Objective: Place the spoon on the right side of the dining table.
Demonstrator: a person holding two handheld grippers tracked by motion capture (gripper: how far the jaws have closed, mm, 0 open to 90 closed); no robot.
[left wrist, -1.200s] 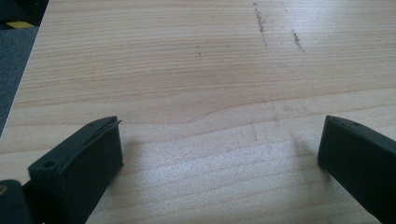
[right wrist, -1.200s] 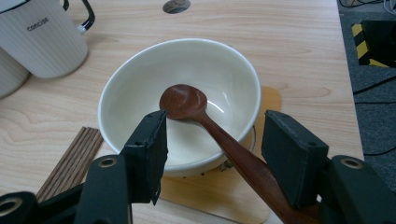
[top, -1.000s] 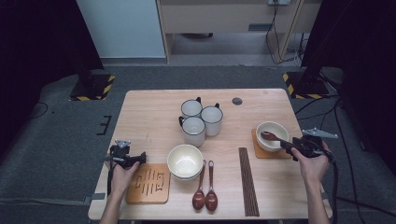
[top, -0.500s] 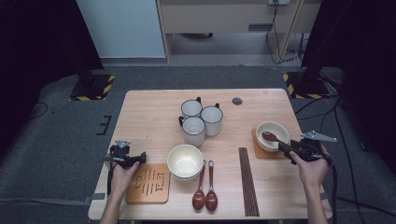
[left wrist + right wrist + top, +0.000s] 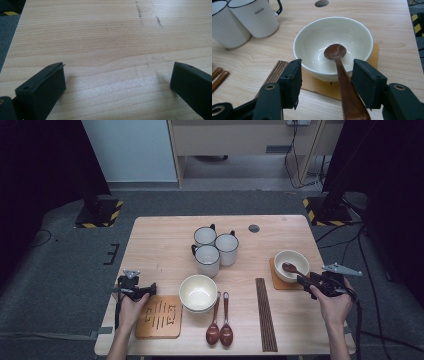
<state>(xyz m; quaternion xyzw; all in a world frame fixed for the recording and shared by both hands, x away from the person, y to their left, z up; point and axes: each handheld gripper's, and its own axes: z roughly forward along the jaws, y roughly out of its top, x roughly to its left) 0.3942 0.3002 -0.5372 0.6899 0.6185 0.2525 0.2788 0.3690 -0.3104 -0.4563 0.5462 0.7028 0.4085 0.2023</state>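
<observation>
A white bowl [image 5: 292, 260] [image 5: 332, 35] stands on a wooden coaster [image 5: 276, 281] [image 5: 374, 56] at the table's right. A dark wooden spoon [image 5: 290, 268] [image 5: 342, 72] lies in it, with its handle over the near rim. My right gripper [image 5: 306, 282] [image 5: 325, 75] is open around that handle, which runs close to the right-hand jaw in the right gripper view; neither pad presses on it. My left gripper [image 5: 151, 290] [image 5: 117, 82] stands open low over bare wood at the front left, with nothing between its jaws.
Three white mugs [image 5: 215, 247] [image 5: 254, 17] cluster at mid-table. A second white bowl [image 5: 198, 292] sits beside an empty wooden coaster [image 5: 159, 316]. Two dark spoons [image 5: 220, 327] and a bundle of dark chopsticks [image 5: 265, 312] [image 5: 274, 72] lie along the front.
The right hand has shifted very slightly by the bowl. The spoon, the bowl and the left gripper stay where they were.
</observation>
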